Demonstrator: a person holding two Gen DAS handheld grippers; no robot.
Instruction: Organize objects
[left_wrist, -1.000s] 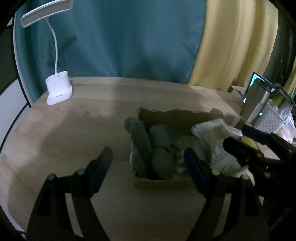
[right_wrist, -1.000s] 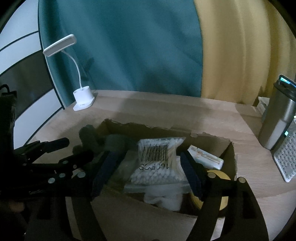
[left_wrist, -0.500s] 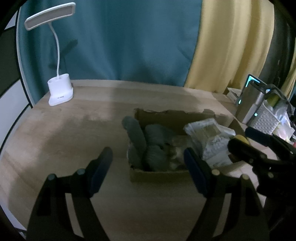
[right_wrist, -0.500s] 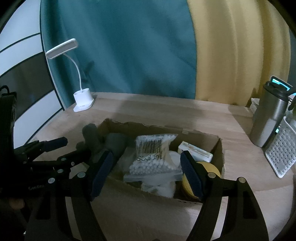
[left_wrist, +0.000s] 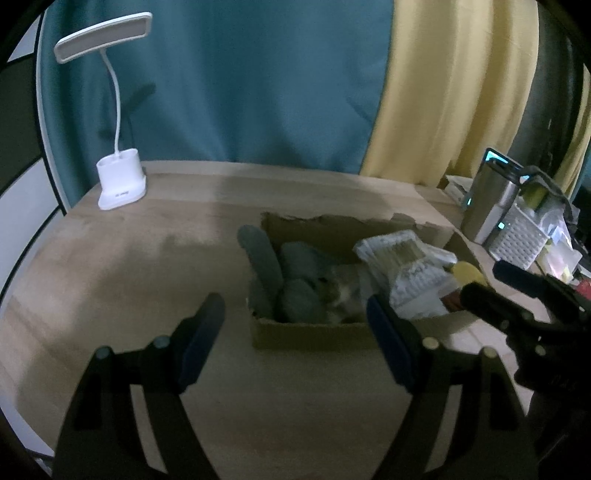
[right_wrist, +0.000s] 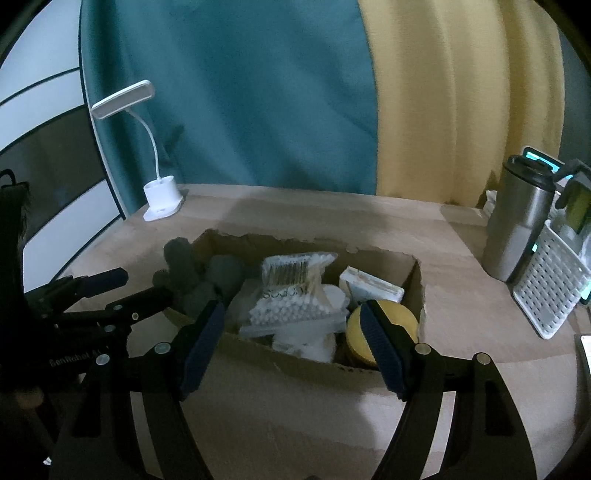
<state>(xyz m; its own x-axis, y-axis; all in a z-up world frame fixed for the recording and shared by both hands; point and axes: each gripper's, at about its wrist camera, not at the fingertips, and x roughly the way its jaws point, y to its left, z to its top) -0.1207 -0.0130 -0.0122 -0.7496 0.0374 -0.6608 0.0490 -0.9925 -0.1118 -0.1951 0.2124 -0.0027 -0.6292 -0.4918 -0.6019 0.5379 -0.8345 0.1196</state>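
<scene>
An open cardboard box (right_wrist: 280, 363) (left_wrist: 314, 334) stands on the wooden table. Inside lie grey rolled socks (right_wrist: 218, 273) (left_wrist: 299, 295), a bag of cotton swabs (right_wrist: 291, 295) (left_wrist: 402, 258), a white carton (right_wrist: 369, 286) and a yellow round tin (right_wrist: 391, 319). My left gripper (left_wrist: 295, 332) is open and empty, just before the box's near left wall. My right gripper (right_wrist: 291, 336) is open and empty, above the box's near edge. Each gripper shows in the other's view, the right one (left_wrist: 517, 291) and the left one (right_wrist: 107, 291).
A white desk lamp (left_wrist: 120, 181) (right_wrist: 162, 201) stands at the back left. A steel tumbler (right_wrist: 517, 225) (left_wrist: 487, 206) and a white perforated basket (right_wrist: 550, 284) (left_wrist: 517, 240) stand at the right. Teal and yellow curtains hang behind the table.
Both grippers have drawn back from the box, which now looks smaller and farther. Both stayed open and empty.
</scene>
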